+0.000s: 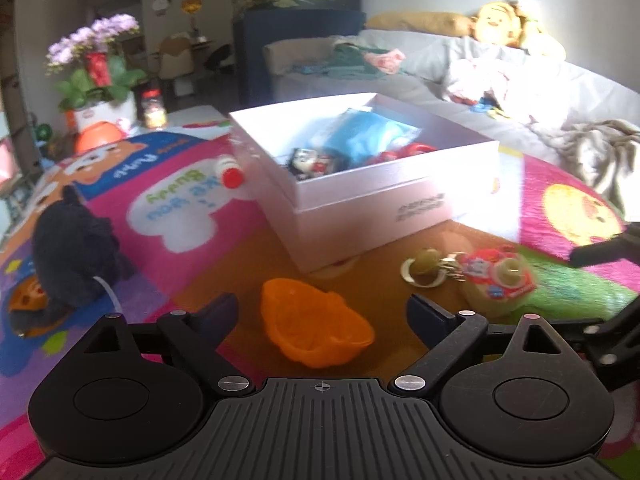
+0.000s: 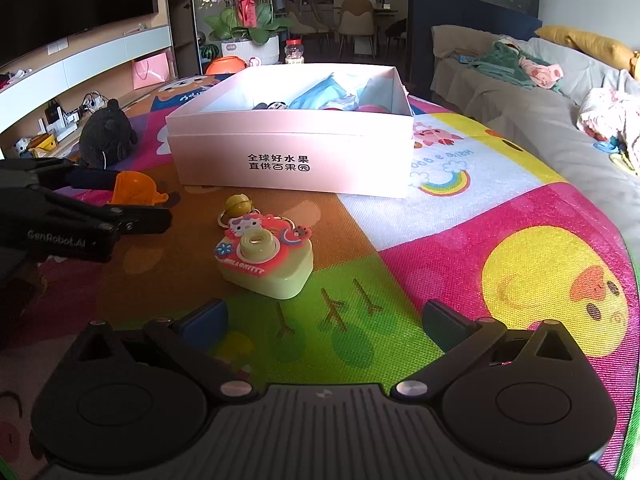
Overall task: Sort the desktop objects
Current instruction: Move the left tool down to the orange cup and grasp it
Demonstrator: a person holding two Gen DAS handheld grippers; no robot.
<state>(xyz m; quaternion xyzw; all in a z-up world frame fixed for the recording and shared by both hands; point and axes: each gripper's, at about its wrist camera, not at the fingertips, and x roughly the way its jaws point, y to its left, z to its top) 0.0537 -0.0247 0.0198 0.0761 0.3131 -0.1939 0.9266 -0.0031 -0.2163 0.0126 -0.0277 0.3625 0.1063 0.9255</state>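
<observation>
A pink box (image 1: pixel 372 204) (image 2: pixel 292 148) stands on the colourful mat and holds a blue pouch (image 1: pixel 364 136) and small toys. My left gripper (image 1: pixel 320 312) is open, with an orange plastic shell (image 1: pixel 316 324) lying between its fingers on the mat. The shell also shows in the right wrist view (image 2: pixel 136 188). My right gripper (image 2: pixel 324 320) is open and empty, just short of a Hello Kitty toy camera (image 2: pixel 266 258) with a keyring bell (image 2: pixel 238 204). The camera also shows in the left wrist view (image 1: pixel 498 280). A black plush toy (image 1: pixel 76 248) (image 2: pixel 106 134) sits at the left.
A small bottle with a red cap (image 1: pixel 230 170) lies left of the box. A potted orchid (image 2: pixel 248 12), a jar (image 2: pixel 295 52) and an orange bowl (image 2: pixel 226 65) stand behind the mat. A sofa (image 2: pixel 520 92) with clothes lies to the right.
</observation>
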